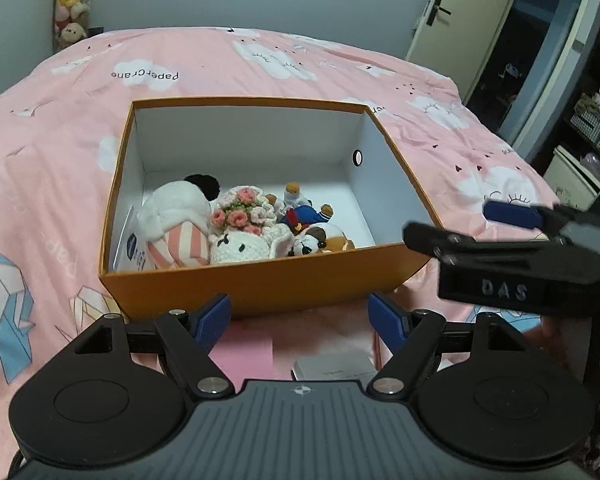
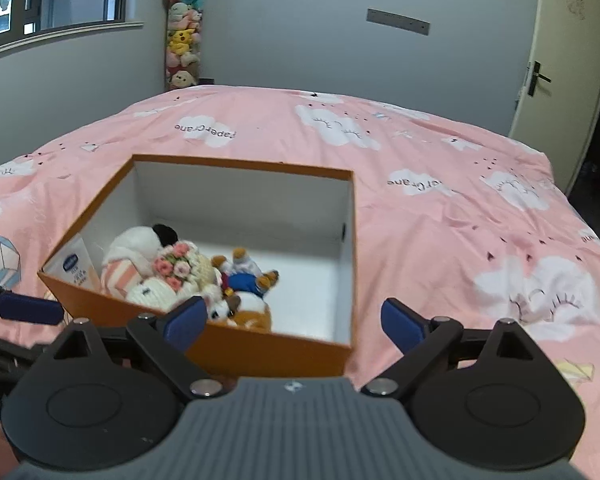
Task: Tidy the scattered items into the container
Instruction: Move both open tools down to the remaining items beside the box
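Gaping empty, the left claw alone shows a pink card; right claw also wide

Matt orange cardboard box holds crocheted and plush toys on cotton bedspread.

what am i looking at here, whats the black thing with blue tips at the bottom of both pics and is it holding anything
Those are two hand-held grippers, each carrying its own camera that looks out along its two blue-tipped fingers. One picture is from the left gripper, the other from the right gripper. Both are open and hold nothing. Ahead, on a bed with a pink duvet, stands an orange box. Inside it lie soft toys, including a crocheted flower bunny, and a white carton leans against the box wall.
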Motion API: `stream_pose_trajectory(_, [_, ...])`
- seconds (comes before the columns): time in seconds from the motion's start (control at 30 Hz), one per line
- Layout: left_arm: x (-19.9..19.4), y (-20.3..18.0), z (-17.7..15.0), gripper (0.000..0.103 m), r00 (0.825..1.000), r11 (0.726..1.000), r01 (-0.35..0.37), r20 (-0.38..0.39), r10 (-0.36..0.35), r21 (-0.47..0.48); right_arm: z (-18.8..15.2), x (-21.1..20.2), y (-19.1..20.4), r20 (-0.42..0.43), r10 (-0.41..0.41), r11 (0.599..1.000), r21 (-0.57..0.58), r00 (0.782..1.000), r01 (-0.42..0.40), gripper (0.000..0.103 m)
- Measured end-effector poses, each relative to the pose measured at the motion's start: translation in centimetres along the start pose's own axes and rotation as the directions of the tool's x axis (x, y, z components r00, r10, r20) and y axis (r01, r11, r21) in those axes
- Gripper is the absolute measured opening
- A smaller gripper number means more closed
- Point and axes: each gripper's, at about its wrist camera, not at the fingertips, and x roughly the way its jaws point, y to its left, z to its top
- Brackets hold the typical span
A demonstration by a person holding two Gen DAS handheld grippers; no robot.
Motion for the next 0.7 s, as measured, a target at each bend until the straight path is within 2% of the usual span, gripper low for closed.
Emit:
stream_pose_trajectory(0.1, [-0.3, 0.0, -0.2, 0.089, 1.0, 1.0, -0.01, 0.001, 0.01, -0.002, -0.9, -0.5, -0.5, -0.02, -0.017, 0.999, 0.046, 1.0, 0.018, 0.097])
stream_pose_trajectory(0.27, [-1.0, -0.1, -0.7, 0.089, 1.0, 1.0, -0.02, 0.007, 0.02, -0.009, -2.1, -0.9, -1.4, -0.1, 0.013, 0.991, 0.133, 0.995, 0.0, 0.097])
stream_pose_trajectory(0.53, [-2.3, -0.2, -1.3, 0.089, 1.0, 1.0, -0.025, 0.008, 0.025, 0.01, -3.3, -1.4, -1.5, -0.169, 0.004, 0.991, 0.135, 0.986, 0.019, 0.097])
stream_pose_trajectory(0.7, [-2.8, 0.6, -1.8, 0.087, 1.0, 1.0, -0.024, -0.015, 0.023, -0.013, -4.0, -1.9, -2.8, -0.206, 0.017, 0.982, 0.187, 0.978, 0.022, 0.097])
